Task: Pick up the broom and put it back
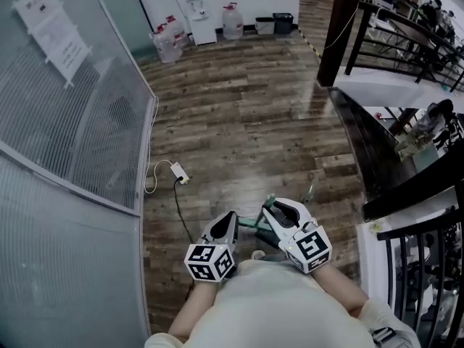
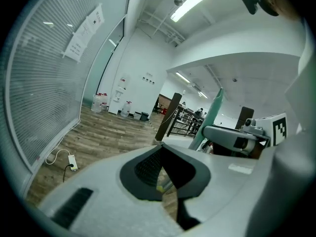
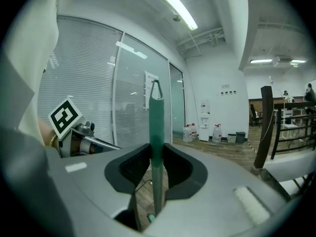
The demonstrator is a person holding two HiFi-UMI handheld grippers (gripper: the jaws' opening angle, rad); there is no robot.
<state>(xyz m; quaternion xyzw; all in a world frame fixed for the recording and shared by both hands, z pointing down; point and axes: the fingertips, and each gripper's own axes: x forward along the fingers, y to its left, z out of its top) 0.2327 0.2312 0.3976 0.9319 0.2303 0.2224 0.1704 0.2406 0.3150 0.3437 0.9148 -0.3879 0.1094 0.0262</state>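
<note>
Plainly, the right gripper view tells what the head view cannot. The right gripper (image 3: 157,151) has its jaws clamped on the green handle of the broom (image 3: 156,117), which stands upright between them with its hanging loop at the top. The left gripper view shows the left gripper (image 2: 161,148) with its jaws closed together and nothing held at the tips. There the handle rises off to the right, beside the other gripper.

In the head view the two grippers sit close side by side, low in the picture above the wooden floor (image 1: 246,107). Only short green pieces of the broom show between them. The broom's head is hidden, and a yellow-green speck seen through the slit of the left jaws is too small to name.

Counted: one broom, two grippers, one power strip (image 1: 179,172) on its white cable, and three water jugs (image 1: 232,20) and two bins (image 1: 274,25) by the far wall.
</note>
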